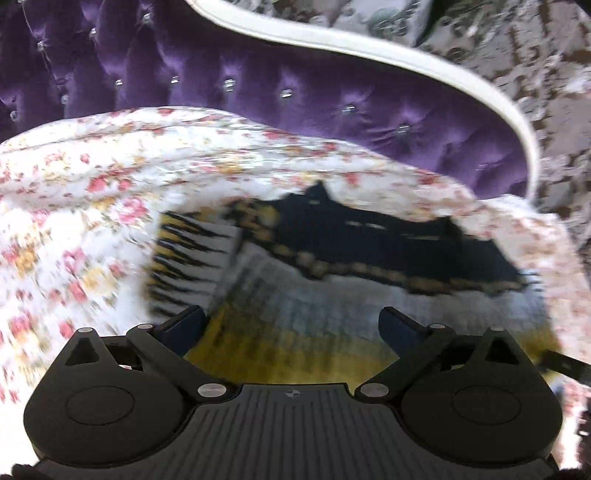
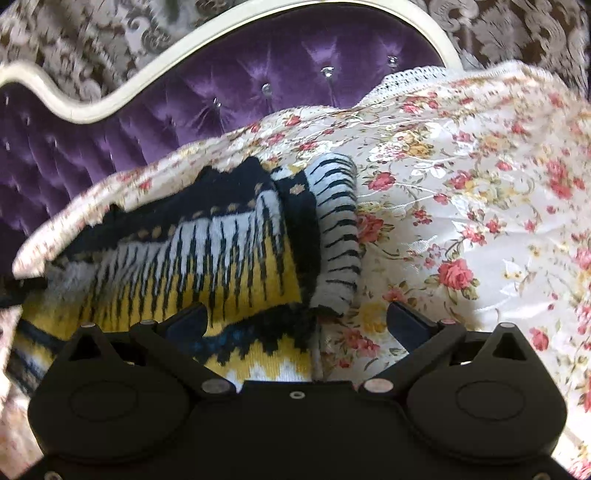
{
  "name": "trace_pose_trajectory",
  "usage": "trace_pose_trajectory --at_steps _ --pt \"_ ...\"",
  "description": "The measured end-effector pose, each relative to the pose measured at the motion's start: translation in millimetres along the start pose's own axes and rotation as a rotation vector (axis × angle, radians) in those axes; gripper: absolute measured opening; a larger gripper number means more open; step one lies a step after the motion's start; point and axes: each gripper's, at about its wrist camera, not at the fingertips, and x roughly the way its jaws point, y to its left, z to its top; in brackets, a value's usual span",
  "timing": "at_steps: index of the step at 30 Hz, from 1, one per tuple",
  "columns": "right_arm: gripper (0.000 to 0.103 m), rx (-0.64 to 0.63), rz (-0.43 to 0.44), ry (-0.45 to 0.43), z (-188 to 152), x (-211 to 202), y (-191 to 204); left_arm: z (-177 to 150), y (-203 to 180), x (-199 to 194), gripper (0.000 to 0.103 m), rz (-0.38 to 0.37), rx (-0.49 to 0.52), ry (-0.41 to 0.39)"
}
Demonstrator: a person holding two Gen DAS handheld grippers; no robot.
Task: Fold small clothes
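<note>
The knitted sweater (image 2: 192, 258) lies partly folded on the floral bedspread (image 2: 461, 184), one striped sleeve turned in. Both the left gripper (image 1: 291, 325) and right gripper (image 2: 297, 321) hover with jaws wide, holding nothing, probably between folds; the left view is blurred.

A tufted purple velvet headboard (image 2: 258, 99) with a curved cream frame (image 1: 406, 62) rises behind a floral bedspread (image 2: 461, 192), against brown damask wallpaper (image 2: 517, 33).

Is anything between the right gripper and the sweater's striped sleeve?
Nothing visible. The right gripper is open just above the sweater, whose striped sleeve lies folded beside it on the floral bedspread, uncovered.
</note>
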Motion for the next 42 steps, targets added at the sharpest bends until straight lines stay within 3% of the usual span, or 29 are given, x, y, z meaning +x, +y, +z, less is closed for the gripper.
trace_pose_trajectory --at_steps 5,8,13,17,24,29,33,38,42 --pt "0.103 0.07 0.047 -0.01 0.7 -4.2 -10.3 -10.7 -38.4 -18.2 0.102 -0.02 0.077 -0.027" --pt "0.103 0.096 0.085 -0.012 0.5 -6.6 -16.1 -14.9 -57.6 -19.0 0.102 -0.049 0.084 -0.016" --pt "0.103 0.201 0.152 -0.017 0.9 -10.5 -31.0 -21.0 -76.7 -28.0 0.102 -0.05 0.114 -0.067" --pt "0.103 0.316 0.215 -0.029 1.0 -11.0 -46.8 -21.4 -88.2 -16.4 0.102 -0.019 0.174 -0.029" --pt "0.103 0.457 0.332 -0.03 -2.1 -9.6 -67.6 -24.5 -77.2 22.9 0.102 0.027 0.089 0.052" --pt "0.103 0.453 0.417 -0.009 -4.7 -4.5 -66.1 -34.2 -85.7 40.0 0.103 0.098 0.206 0.049" --pt "0.103 0.393 0.477 0.012 -4.8 4.3 -53.2 -36.3 -83.9 40.3 0.103 0.094 0.194 0.036" --pt "0.103 0.283 0.49 0.01 -3.5 12.2 -37.4 -37.1 -83.0 39.1 0.103 0.083 0.191 0.029" --pt "0.103 0.29 0.511 0.008 3.9 19.8 -35.7 -38.6 -83.0 37.1 0.103 0.083 0.19 0.02"
